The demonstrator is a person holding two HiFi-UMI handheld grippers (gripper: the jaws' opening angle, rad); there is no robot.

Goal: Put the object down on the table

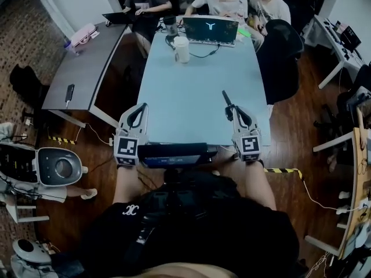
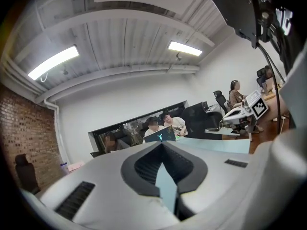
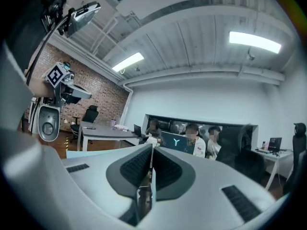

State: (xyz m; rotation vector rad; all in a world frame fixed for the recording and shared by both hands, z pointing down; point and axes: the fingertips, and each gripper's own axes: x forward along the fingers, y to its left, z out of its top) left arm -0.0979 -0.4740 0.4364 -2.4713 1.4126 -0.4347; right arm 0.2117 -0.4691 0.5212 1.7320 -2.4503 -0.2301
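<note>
Right fingers (image 1: 244, 119) pinch what looks like a slim dark object (image 1: 226, 101) pointing forward above the surface (image 1: 185, 91); left fingers (image 1: 139, 112) closed, empty.

Bare near table (image 1: 191, 97); mug (image 1: 181, 49), laptop (image 1: 210, 29) far

Indoor, moderately dim. Ceiling strip lights (image 2: 53, 61) are the only source I see; mild bloom round tubes. My head view darker, corners murky; table (image 1: 191, 91) evenly lit, soft shadow beneath. My two gripper views: strong fisheye bend, black vignette at rims, near foreground soft-focus.
</note>
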